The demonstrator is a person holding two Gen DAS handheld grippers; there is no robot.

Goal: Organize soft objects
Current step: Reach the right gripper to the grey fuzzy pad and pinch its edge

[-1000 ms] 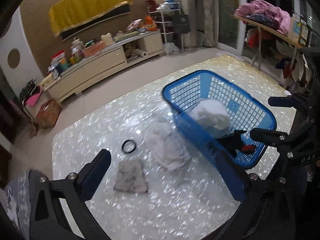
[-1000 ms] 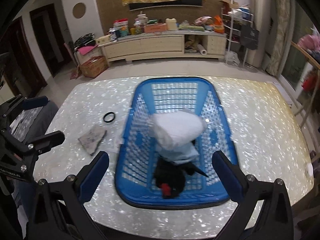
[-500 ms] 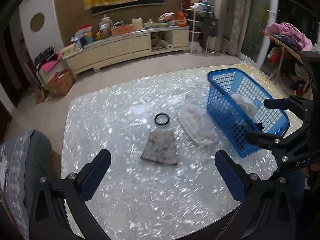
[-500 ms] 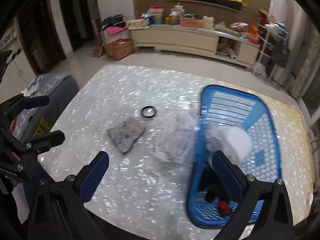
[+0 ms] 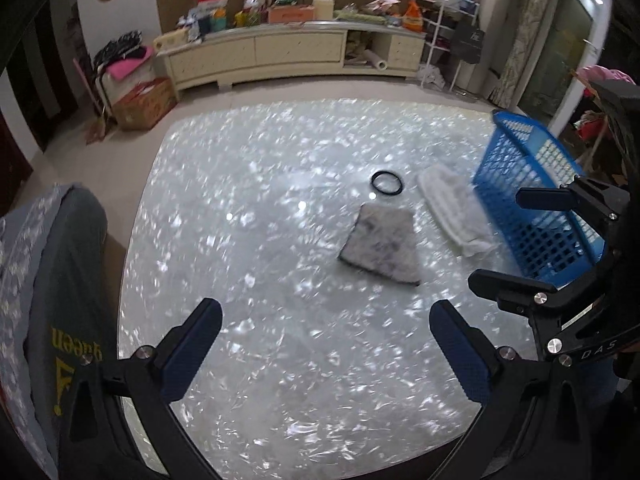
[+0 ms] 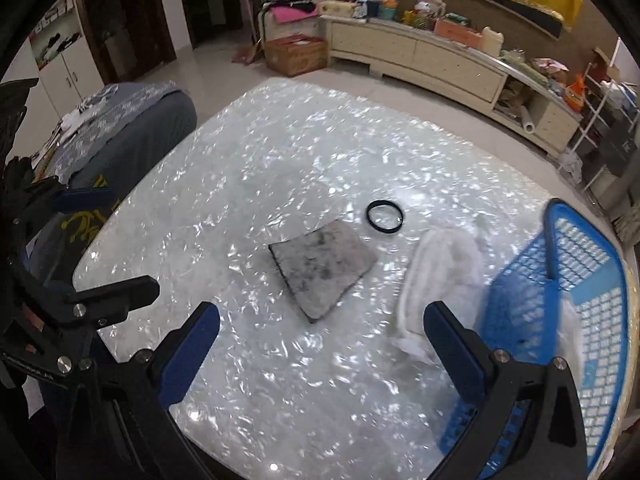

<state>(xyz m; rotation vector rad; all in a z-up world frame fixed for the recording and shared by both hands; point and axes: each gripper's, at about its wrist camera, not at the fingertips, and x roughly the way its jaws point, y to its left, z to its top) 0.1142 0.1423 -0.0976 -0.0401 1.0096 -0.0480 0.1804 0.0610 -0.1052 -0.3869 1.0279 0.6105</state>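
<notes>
Left wrist view: the left gripper (image 5: 326, 344) hangs wide open and empty above the shiny table (image 5: 248, 264); a grey cloth (image 5: 382, 245) lies ahead, a white cloth (image 5: 454, 216) just beside the blue basket (image 5: 532, 200). Right wrist view: the right gripper (image 6: 322, 354), also spread and empty, faces the grey cloth (image 6: 324, 266); pinching flat fabric on so slick a surface may slide it or miss.

"DAS" in pale letters on the right gripper (image 5: 532, 240) frame, upside-down yellow "queen" on grey fabric (image 5: 68, 320)
</notes>
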